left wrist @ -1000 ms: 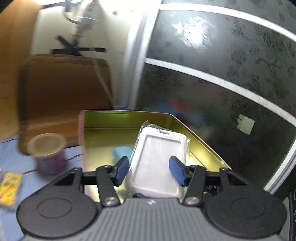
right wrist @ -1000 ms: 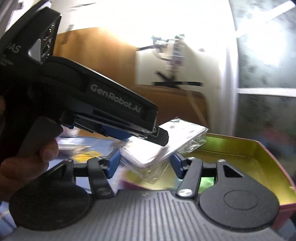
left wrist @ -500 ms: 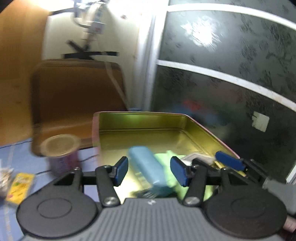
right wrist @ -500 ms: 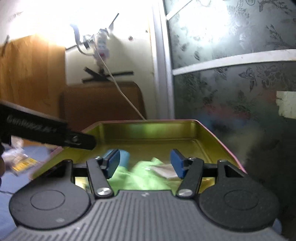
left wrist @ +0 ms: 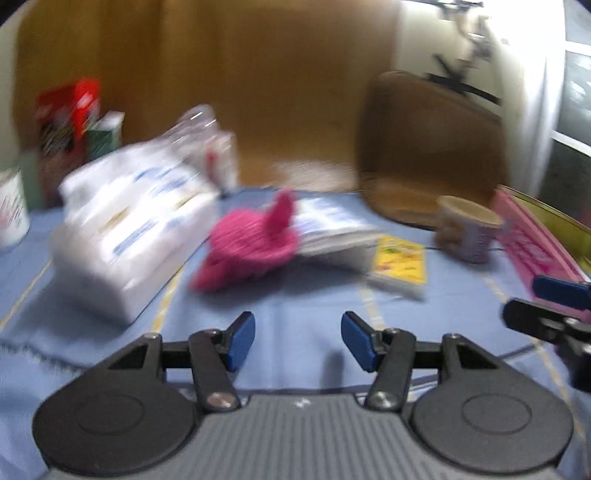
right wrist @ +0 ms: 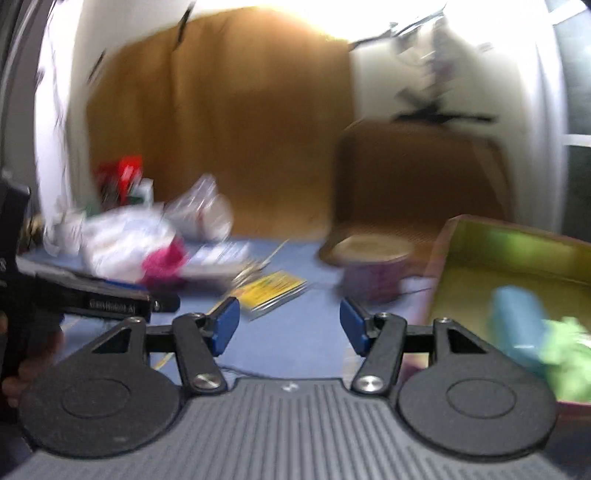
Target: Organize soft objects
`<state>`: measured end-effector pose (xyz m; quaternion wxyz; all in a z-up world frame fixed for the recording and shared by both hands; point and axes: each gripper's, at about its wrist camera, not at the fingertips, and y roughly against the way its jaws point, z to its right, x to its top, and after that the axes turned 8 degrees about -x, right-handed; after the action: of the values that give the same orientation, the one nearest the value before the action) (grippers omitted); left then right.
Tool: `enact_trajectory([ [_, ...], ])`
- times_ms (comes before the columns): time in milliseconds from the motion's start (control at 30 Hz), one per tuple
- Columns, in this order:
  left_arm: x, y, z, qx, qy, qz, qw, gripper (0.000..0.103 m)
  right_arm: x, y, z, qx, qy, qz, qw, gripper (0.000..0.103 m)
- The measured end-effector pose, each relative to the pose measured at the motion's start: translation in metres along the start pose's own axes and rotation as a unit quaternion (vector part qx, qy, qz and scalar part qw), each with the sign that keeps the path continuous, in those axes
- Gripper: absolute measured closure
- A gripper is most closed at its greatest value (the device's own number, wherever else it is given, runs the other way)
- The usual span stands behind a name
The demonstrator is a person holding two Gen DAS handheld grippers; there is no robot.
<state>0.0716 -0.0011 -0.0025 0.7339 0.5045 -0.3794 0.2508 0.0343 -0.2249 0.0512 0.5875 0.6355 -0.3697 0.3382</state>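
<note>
L claw (left wrist: pixel 298 340) apart, empty, jaws just narrowed | white pouch gone since 1 s ago → likely dropped | R claw (right wrist: pixel 289 320) apart, empty | pink knit (left wrist: pixel 255 242) ahead = prob. next pick

brown wooden panel (left wrist: pixel 229 92) behind, white wall (left wrist: pixel 417 33) brightly lit at right, dark patterned glass (left wrist: pixel 574 110), brown chair back (left wrist: pixel 432 147)
</note>
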Motion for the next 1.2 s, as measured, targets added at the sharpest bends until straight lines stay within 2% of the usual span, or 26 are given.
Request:
enact_trajectory([
  [100, 0.005, -0.001, -0.014, 0.001, 0.043, 0.019, 0.9989, 0.044, 0.013, -0.043, -0.016, -0.005, 0.015, -0.034, 0.999, 0.036],
  [233, 0.006, -0.001, -0.023, -0.008, 0.063, 0.021, 0.9977, 0.044, 0.026, -0.089, -0.028, -0.011, 0.010, -0.072, 0.997, 0.029],
  [367, 0.003, 0.003, -0.025, -0.016, 0.064, 0.026, 0.9975, 0.043, 0.034, -0.117, -0.036, -0.021, -0.006, -0.102, 0.995, 0.019],
  [433, 0.000, 0.006, -0.023, -0.017, 0.061, 0.030, 0.9975, 0.043, 0.035, -0.132, -0.038, -0.035, -0.006, -0.122, 0.992, 0.019],
  [500, -0.001, 0.009, -0.021, -0.019, 0.057, 0.033, 0.9976, 0.043, 0.031, -0.139, -0.035, -0.040, -0.012, -0.136, 0.990, 0.025],
  [600, -0.001, 0.007, -0.020, -0.024, 0.052, 0.034, 0.9978, 0.043, 0.027, -0.127, -0.030, -0.037, -0.007, -0.126, 0.991, 0.034],
  [667, -0.001, 0.008, -0.020, -0.029, 0.052, 0.033, 0.9977, 0.043, 0.021, -0.111, -0.025, -0.031, -0.006, -0.123, 0.992, 0.036],
  [767, -0.001, 0.006, -0.017, -0.056, 0.042, 0.019, 0.9973, 0.041, 0.006, -0.075, -0.018, -0.016, -0.006, -0.117, 0.993, 0.037],
  [867, -0.001, 0.004, -0.006, -0.095, 0.023, -0.013, 0.9951, 0.041, -0.014, -0.029, -0.016, -0.003, 0.004, -0.110, 0.994, 0.038],
  [967, -0.006, 0.010, 0.017, -0.134, 0.012, -0.036, 0.9902, 0.040, -0.034, 0.008, -0.014, 0.007, 0.007, -0.102, 0.995, 0.038],
  [1067, -0.008, 0.013, 0.047, -0.197, 0.010, -0.088, 0.9765, 0.040, -0.048, 0.033, -0.013, 0.009, -0.001, -0.088, 0.996, 0.038],
  [1100, -0.009, 0.014, 0.058, -0.207, 0.002, -0.101, 0.9731, 0.040, -0.050, 0.037, -0.012, 0.011, -0.006, -0.086, 0.996, 0.038],
  [1200, -0.015, 0.013, 0.084, -0.206, -0.023, -0.134, 0.9691, 0.043, -0.050, 0.038, -0.005, 0.029, -0.037, -0.088, 0.995, 0.039],
])
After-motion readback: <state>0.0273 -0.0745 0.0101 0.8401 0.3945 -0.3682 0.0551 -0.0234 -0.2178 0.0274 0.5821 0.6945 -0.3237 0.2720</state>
